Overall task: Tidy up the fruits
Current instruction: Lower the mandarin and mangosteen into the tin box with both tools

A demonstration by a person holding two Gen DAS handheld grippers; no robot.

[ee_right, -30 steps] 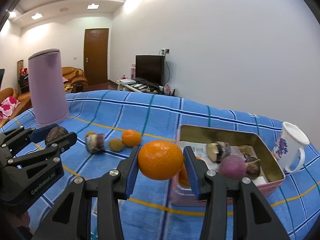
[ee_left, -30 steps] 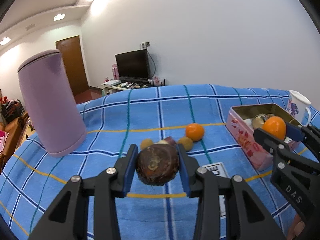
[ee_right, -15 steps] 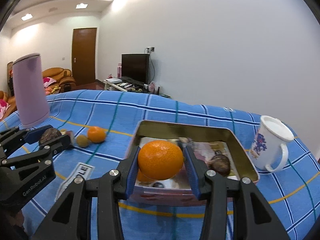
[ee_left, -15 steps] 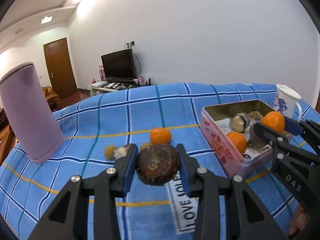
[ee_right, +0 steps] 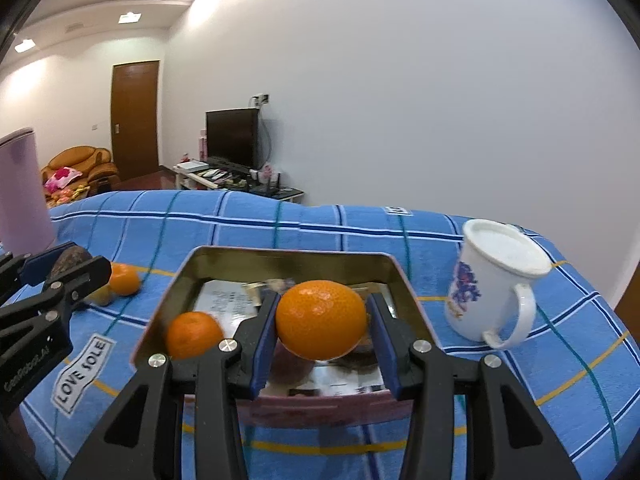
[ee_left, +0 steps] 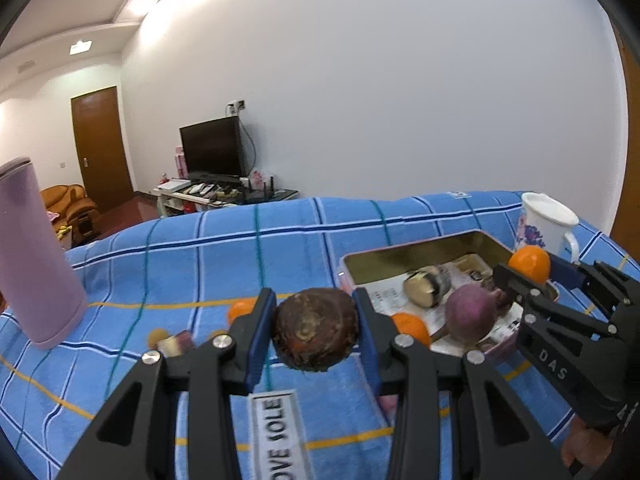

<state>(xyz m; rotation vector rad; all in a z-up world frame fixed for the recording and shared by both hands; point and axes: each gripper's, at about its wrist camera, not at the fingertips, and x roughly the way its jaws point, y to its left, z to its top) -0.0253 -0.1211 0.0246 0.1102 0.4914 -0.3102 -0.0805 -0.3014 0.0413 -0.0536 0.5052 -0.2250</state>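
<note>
- Fruits are what I am sorting: my right claw [ee_right: 321, 330] is clamped on a mandarin [ee_right: 321, 320], held in the air above the near half of the pink tin [ee_right: 224, 250].
- My left claw [ee_left: 315, 330] is closed on a dark brown round fruit [ee_left: 315, 334], hanging above the blue checked cloth [ee_left: 224, 252] just left of the tin's near corner, not yet over it.
- Inside the tin I see a second mandarin [ee_right: 195, 334] at the near left, a purple fruit [ee_left: 470, 318] and a cut pale piece [ee_left: 424, 286] lying on printed paper.
- To do this step well, I judge the right claw should go low over a bare patch of paper before the pads part, so the mandarin does not roll against its neighbours.
- Left claw should wait its turn, then cross the tin wall with room to spare; both claws are near each other there.
- Held mandarin is near round, a little flattened, with its wider span lying across between the pads; no stem end shows.
- Brown fruit turns a ringed end toward the camera, so its axis runs roughly along the claw.
- White mug [ee_right: 496, 284] stands well clear to the right.
- More small fruits [ee_left: 240, 308] wait on the cloth.
</note>
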